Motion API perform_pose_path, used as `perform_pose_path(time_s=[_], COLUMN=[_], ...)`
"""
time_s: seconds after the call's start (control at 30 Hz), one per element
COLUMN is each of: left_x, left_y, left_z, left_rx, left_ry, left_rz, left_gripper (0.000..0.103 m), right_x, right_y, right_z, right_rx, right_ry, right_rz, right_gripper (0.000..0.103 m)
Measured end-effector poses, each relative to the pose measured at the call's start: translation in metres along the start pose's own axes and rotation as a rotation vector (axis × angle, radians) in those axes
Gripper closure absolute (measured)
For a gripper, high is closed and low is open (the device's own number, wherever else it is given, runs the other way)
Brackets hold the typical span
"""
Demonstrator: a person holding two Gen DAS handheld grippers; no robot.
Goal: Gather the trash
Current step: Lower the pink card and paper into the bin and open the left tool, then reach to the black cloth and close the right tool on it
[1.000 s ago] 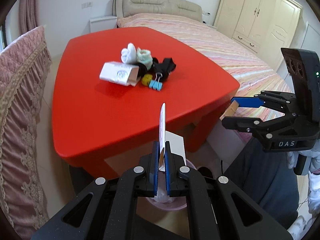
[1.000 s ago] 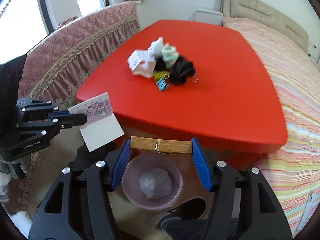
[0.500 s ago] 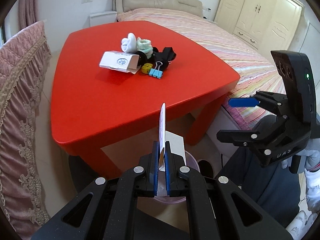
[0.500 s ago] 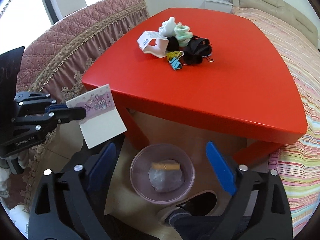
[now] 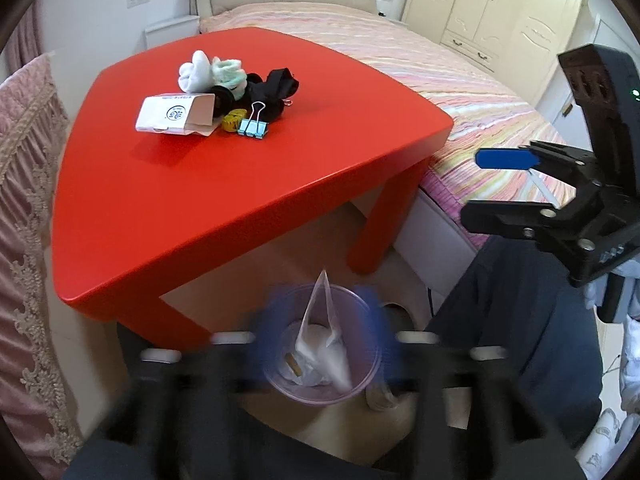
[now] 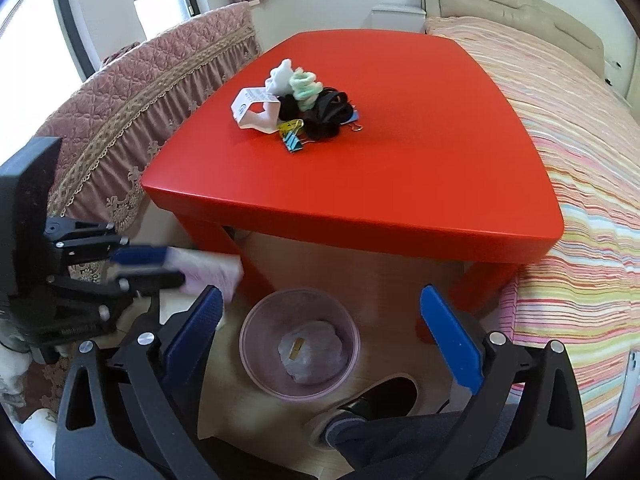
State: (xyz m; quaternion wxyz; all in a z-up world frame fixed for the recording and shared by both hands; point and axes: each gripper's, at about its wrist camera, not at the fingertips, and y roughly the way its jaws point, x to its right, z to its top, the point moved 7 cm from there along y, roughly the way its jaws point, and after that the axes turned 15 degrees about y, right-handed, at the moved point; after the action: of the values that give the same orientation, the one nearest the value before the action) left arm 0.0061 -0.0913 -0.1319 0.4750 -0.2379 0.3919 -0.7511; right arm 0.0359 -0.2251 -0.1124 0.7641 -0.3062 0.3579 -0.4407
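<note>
A clear pink trash bin (image 6: pixel 299 344) stands on the floor under the red table's (image 6: pixel 400 184) near edge, with a wooden clothespin (image 6: pixel 297 349) on crumpled plastic inside. My left gripper (image 5: pixel 318 344) is open, blurred by motion, above the bin (image 5: pixel 320 390); a white card (image 5: pixel 320 320) stands loose over the bin between its fingers. In the right wrist view the left gripper (image 6: pixel 160 268) shows at the left with the blurred card (image 6: pixel 208 272) by it. My right gripper (image 6: pixel 320 340) is open and empty above the bin.
On the table lie a white carton (image 5: pixel 176 114), white and green socks (image 5: pixel 212 72), black straps (image 5: pixel 276 92), a yellow tape (image 5: pixel 234 120) and a blue binder clip (image 5: pixel 253 127). A striped bed (image 6: pixel 580 140) is right, a pink covered sofa (image 6: pixel 140 104) left. A shoe (image 6: pixel 380 400) rests beside the bin.
My right gripper opened and dropped the wooden clothespin into the bin. My left gripper has just opened and the card is falling toward the bin.
</note>
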Motion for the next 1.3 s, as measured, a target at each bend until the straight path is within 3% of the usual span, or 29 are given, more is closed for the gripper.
perform_pose_path(time_s=[0.07, 0.1, 0.7, 1.03, 1.3], left_x=[-0.002, -0.003, -0.033, -0.052, -0.065], left_y=[0.001, 0.001, -0.017, -0.029, -0.040], left_z=[0.000, 0.000, 0.000, 0.010, 0.018], left_rx=[0.003, 0.007, 0.047, 0.084, 0.112], left_ry=[-0.014, -0.023, -0.110, -0.131, -0.142], left_rz=[0.009, 0.012, 0.066, 0.086, 0.109], left_gripper=[0.019, 0.017, 0.017, 0.017, 0.017], right_x=[0.001, 0.002, -0.011, -0.021, -0.032], right_y=[0.000, 0.000, 0.003, 0.006, 0.032], right_z=[-0.002, -0.003, 0.005, 0.063, 0.121], right_rx=[-0.002, -0.003, 0.001, 0.037, 0.000], right_ry=[0.004, 0.005, 0.025, 0.017, 0.010], right_rz=[0.003, 0.005, 0.069, 0.084, 0.082], right_gripper=[0.005, 0.005, 0.003, 0.003, 0.003])
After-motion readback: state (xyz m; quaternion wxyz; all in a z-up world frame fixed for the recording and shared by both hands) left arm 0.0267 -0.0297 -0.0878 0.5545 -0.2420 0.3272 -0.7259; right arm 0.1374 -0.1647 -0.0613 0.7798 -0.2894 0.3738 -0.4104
